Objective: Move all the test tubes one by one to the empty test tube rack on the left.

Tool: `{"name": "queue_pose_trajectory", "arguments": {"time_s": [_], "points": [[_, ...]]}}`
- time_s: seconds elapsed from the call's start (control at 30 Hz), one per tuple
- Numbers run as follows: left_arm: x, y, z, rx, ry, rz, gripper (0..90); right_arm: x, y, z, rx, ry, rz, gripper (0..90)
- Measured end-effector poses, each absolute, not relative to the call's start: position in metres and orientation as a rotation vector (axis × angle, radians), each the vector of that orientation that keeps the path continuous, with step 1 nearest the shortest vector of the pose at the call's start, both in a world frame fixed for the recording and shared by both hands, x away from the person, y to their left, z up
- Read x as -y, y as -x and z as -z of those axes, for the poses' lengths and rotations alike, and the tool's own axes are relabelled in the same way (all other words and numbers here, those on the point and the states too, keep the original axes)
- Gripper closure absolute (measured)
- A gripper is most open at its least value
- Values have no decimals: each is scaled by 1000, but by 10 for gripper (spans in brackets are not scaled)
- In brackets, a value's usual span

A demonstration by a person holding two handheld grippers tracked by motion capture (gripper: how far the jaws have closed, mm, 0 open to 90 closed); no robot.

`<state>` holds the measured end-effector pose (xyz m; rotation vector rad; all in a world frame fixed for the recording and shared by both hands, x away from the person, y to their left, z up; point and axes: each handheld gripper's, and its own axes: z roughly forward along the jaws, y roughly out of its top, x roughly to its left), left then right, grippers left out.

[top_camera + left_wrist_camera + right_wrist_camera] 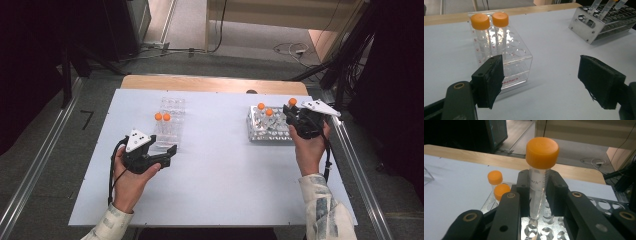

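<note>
Orange-capped tube (539, 177) is pinched upright in the right claw (539, 192) just above the metal rack (270, 131) near the surface's right edge, clear for carrying. Left claw (540, 80) rests spread beside the clear rack (509, 62), probably to steady it.

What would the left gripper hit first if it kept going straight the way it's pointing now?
Probably the clear plastic rack holding two orange-capped tubes. The open left gripper points across the white table, its left jaw close to the rack's near corner; the middle of its path looks free.
</note>
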<state>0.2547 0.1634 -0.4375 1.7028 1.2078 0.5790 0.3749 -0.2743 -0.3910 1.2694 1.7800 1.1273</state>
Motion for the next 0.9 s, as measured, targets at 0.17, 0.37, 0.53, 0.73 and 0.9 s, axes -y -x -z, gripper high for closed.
{"name": "queue_pose_trajectory", "arguments": {"time_s": [0.17,0.37,0.53,0.73,0.9], "points": [[-163,-255,438,-1208,-1706,-579,207,277,-365,385,-1790,-1251,-1149,718],[-162,-255,438,-1211,-1706,-580,207,274,-350,382,-1816,-1212,-1164,719],[-161,-255,438,-1209,-1711,-578,207,272,-340,383,-1839,-1187,-1185,718],[-161,-255,439,-1207,-1714,-575,207,267,-329,386,-1867,-1169,-1214,718],[-160,-255,439,-1206,-1715,-573,207,261,-321,391,-1897,-1142,-1245,718]]}}
